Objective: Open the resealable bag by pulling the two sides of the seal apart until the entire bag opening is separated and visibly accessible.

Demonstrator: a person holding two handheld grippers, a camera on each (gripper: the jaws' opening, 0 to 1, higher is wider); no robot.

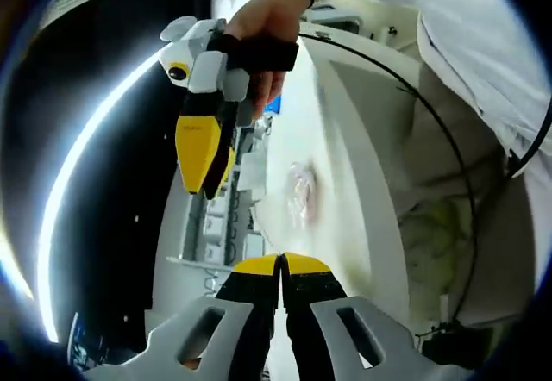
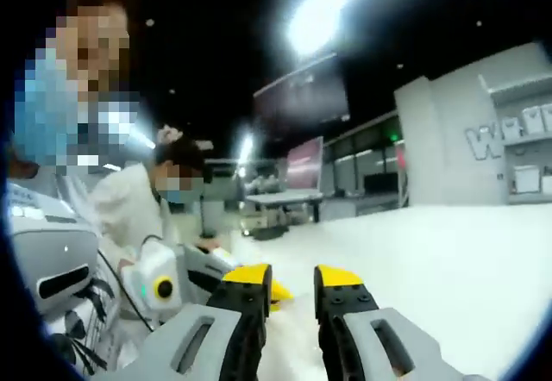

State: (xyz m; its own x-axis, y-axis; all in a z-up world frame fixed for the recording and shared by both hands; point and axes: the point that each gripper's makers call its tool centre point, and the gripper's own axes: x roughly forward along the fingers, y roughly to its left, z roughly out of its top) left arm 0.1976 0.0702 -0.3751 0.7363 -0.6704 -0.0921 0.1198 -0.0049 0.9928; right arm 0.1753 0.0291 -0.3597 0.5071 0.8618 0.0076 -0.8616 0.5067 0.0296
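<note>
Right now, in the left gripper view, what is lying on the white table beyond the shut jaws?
A clear resealable bag lies flat on the white table, beyond the left gripper. Something pinkish shows through it, too blurred to identify. Whether its seal is open cannot be told.

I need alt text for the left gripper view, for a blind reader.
The left gripper, jaws closed, points along a white table toward a clear bag. A hand holds the right gripper above left.

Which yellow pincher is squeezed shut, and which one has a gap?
The left hand-held gripper is shut, tips touching. The right hand-held gripper is open, with a gap between its tips.
</note>
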